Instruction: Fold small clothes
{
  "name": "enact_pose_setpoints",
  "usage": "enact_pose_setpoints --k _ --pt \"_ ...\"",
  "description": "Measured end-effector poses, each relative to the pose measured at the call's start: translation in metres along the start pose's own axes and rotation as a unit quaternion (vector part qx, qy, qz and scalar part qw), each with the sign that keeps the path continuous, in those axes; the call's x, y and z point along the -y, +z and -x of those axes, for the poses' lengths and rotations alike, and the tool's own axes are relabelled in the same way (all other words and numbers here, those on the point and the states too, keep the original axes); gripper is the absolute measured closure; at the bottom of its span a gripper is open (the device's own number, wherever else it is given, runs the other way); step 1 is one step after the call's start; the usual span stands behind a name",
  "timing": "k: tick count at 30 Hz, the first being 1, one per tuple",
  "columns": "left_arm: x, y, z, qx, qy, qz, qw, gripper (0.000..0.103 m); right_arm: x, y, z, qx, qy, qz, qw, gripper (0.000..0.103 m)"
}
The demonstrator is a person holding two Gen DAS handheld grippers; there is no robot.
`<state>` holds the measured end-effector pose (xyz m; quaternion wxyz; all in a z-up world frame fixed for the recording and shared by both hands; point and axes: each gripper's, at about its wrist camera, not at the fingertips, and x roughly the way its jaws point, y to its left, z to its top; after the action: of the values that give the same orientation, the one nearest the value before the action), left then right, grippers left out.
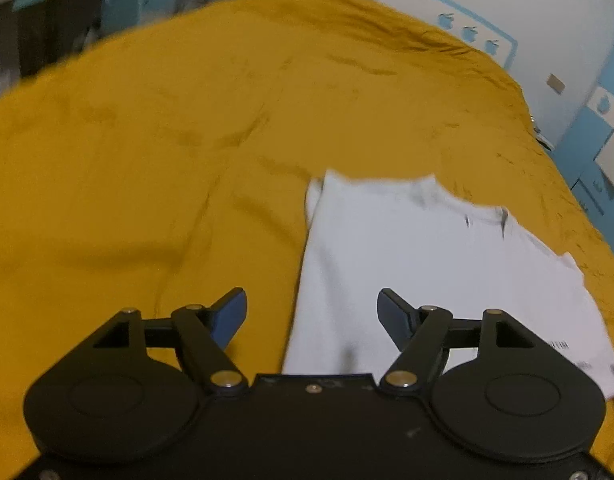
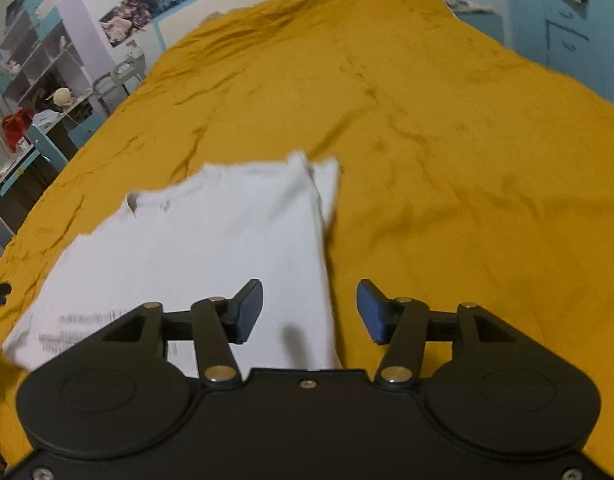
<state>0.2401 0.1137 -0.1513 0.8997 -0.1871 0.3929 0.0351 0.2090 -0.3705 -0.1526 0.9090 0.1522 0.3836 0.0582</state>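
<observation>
Black linkage arms and blue pads fill the bottom of both views: the left gripper (image 1: 311, 312) hangs with its jaws spread wide and nothing between them, and the right gripper (image 2: 309, 308) is likewise wide open and empty. Beneath and ahead of them lies the white T-shirt (image 1: 407, 264), spread on the mustard bedspread (image 1: 147, 140) with its collar (image 1: 487, 216) at the far end and faint printed text near the hem. Its sides appear already turned in, since a doubled layer shows along the long edge (image 2: 319, 200) in the right wrist view (motion blur makes the exact layering hard to read).

Each gripper straddles one long edge of the shirt near the hem: the left one over the shirt's left edge, the right one over its right edge (image 2: 327, 300). The step in hand looks like taking the two hem corners for an end-to-end fold toward the collar. To do it well, each gripper should come down squarely over its corner, pinch every layer and none of the bedspread, then lift both corners level and together, so that the fold line stays straight and the tucked sides do not slide out
</observation>
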Motion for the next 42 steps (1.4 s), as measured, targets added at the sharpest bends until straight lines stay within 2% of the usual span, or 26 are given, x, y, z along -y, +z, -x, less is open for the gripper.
enact_pose_setpoints --k 3,6,7,8,10,11,14,16,18,22,23,26,30,31,33,34,36,38,42 --pt "-0.01 -0.017 -0.004 -0.022 -0.01 0.042 0.9988 0.029 0.004 -0.012 -0.002 -0.009 0.008 -0.021 1.0 0.05" --pt "-0.011 -0.031 -0.01 -0.036 -0.018 0.061 0.9973 0.029 0.0 -0.018 -0.009 -0.014 0.016 -0.034 0.999 0.05" --pt "-0.01 -0.034 -0.013 -0.042 -0.023 0.063 0.9968 0.033 -0.002 -0.02 -0.011 -0.016 0.017 -0.035 0.999 0.05" --pt "-0.007 -0.037 -0.014 -0.042 -0.021 0.063 0.9969 0.049 -0.004 -0.023 -0.011 -0.016 0.016 -0.034 0.999 0.053" --pt "-0.003 -0.039 -0.018 -0.049 -0.028 0.061 0.9966 0.075 -0.007 -0.025 -0.012 -0.014 0.008 -0.036 0.999 0.07" --pt "-0.003 -0.039 -0.018 -0.048 -0.031 0.071 0.9958 0.081 -0.006 -0.026 -0.012 -0.018 0.016 -0.044 0.999 0.084" --pt "-0.007 -0.032 -0.008 -0.045 -0.045 0.092 0.9938 0.088 -0.009 -0.026 0.0 0.001 0.018 -0.048 0.999 0.09" --pt "-0.005 -0.025 0.004 -0.03 -0.054 0.085 0.9945 0.089 -0.013 -0.022 0.016 0.024 0.021 -0.032 0.999 0.093" --pt "-0.005 -0.022 0.012 -0.03 -0.045 0.071 0.996 0.089 -0.015 -0.02 0.026 0.031 0.023 -0.023 0.999 0.095" --pt "-0.019 -0.037 -0.01 -0.073 -0.023 0.078 0.9941 0.087 -0.001 -0.034 0.008 0.001 0.009 -0.039 0.999 0.096" --pt "-0.024 -0.04 -0.016 -0.076 -0.026 0.084 0.9933 0.087 0.006 -0.041 -0.001 -0.009 0.008 -0.054 0.999 0.096" --pt "-0.03 -0.043 -0.017 -0.071 -0.037 0.094 0.9923 0.084 0.021 -0.053 -0.009 -0.004 0.022 -0.098 0.995 0.096" --pt "-0.035 -0.037 0.0 -0.07 -0.04 0.088 0.9928 0.08 0.024 -0.052 -0.002 -0.006 0.028 -0.107 0.994 0.093" --pt "-0.036 -0.034 0.006 -0.067 -0.037 0.085 0.9934 0.079 0.024 -0.049 0.001 -0.008 0.029 -0.11 0.993 0.092" --pt "-0.035 -0.028 0.022 -0.053 -0.024 0.073 0.9956 0.078 0.021 -0.042 0.011 -0.003 0.024 -0.109 0.994 0.077" --pt "-0.034 -0.023 0.029 -0.039 -0.018 0.065 0.997 0.078 0.018 -0.039 0.016 0.005 0.017 -0.101 0.995 0.075" --pt "-0.028 -0.01 0.04 -0.013 -0.016 0.05 0.9986 0.078 0.006 -0.027 0.024 0.029 0.004 -0.068 0.997 0.075" --pt "-0.018 0.003 0.041 0.007 -0.028 0.041 0.9988 0.064 -0.008 -0.01 0.026 0.055 0.011 -0.043 0.998 0.075" --pt "0.01 0.022 0.015 0.013 -0.047 0.011 0.9987 0.062 -0.04 0.023 -0.002 0.072 0.024 -0.01 0.997 0.071"
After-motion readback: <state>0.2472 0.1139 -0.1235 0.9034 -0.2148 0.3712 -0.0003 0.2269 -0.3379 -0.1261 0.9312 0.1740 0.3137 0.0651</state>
